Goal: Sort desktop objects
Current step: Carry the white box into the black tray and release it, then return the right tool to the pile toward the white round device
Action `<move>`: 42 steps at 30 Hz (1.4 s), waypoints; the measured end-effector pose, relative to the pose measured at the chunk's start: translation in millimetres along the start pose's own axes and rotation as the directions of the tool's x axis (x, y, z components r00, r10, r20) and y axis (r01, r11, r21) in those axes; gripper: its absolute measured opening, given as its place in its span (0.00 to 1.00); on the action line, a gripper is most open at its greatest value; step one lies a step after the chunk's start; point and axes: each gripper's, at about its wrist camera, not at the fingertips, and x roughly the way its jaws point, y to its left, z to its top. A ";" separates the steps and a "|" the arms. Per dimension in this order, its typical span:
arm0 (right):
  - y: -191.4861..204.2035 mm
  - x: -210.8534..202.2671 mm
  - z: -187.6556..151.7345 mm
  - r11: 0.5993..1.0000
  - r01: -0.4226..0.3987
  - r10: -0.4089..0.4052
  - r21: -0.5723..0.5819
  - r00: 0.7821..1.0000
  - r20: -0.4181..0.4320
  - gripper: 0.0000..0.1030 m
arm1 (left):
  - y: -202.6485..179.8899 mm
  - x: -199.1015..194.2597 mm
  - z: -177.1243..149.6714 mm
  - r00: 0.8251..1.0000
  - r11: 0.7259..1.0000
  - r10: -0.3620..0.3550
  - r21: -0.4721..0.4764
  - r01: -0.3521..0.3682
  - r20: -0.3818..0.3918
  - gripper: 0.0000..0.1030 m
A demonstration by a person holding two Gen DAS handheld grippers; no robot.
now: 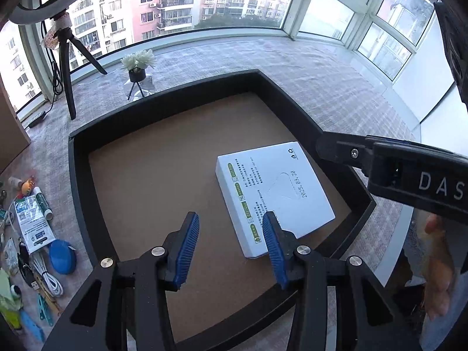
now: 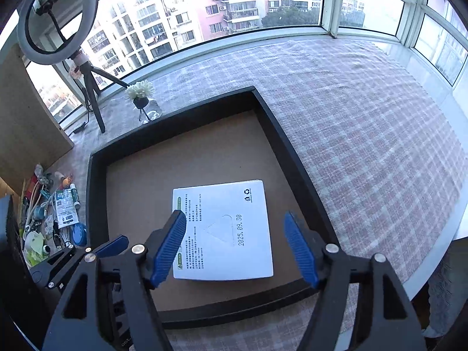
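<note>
Box (image 2: 223,231) sits flat in tray (image 2: 96,181), so we're done w/ it. Right gripper (image 2: 235,248) wide and empty above it, left gripper (image 1: 231,245) part-open, empty. We lift both clear of tray rim, then go for clutter pile (image 1: 32,234) at left.

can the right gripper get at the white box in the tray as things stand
Probably yes. The right gripper hangs open right above the white box, which lies flat and alone on the floor of the black tray. Nothing sits between them, though the box looks wider than the jaws' gap, so an edge grip seems likelier.
</note>
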 end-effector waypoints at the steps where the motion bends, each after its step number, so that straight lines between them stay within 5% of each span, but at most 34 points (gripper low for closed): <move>1: 5.8 -0.4 -0.8 1.000 -0.005 0.005 -0.015 1.000 -0.001 0.68 | 7.0 -4.1 -2.1 1.000 1.000 0.000 -0.011 0.000 0.005 0.42; 13: 134.9 -5.6 -24.7 0.939 -0.111 0.122 -0.325 0.992 0.015 0.68 | 150.0 -57.6 -50.8 0.989 0.963 0.146 -0.229 -0.143 -0.001 0.42; 21: 237.0 12.1 -36.3 0.879 -0.270 0.254 -0.392 0.963 -0.095 0.67 | 269.3 -108.1 -96.5 0.968 0.883 0.249 -0.405 -0.237 -0.025 0.42; 27: 304.9 24.5 -47.2 0.827 -0.382 0.328 -0.412 0.924 -0.199 0.61 | 353.8 -137.6 -132.4 0.951 0.791 0.303 -0.538 -0.290 -0.067 0.42; 39: 386.4 44.9 -41.7 0.776 -0.468 0.367 -0.423 0.880 -0.301 0.58 | 443.2 -137.9 -161.8 0.966 0.672 0.232 -0.700 -0.241 -0.110 0.42; 42: 409.5 52.1 -39.8 0.755 -0.517 0.396 -0.405 0.850 -0.347 0.50 | 451.1 -133.8 -165.4 0.972 0.658 0.212 -0.721 -0.216 -0.098 0.41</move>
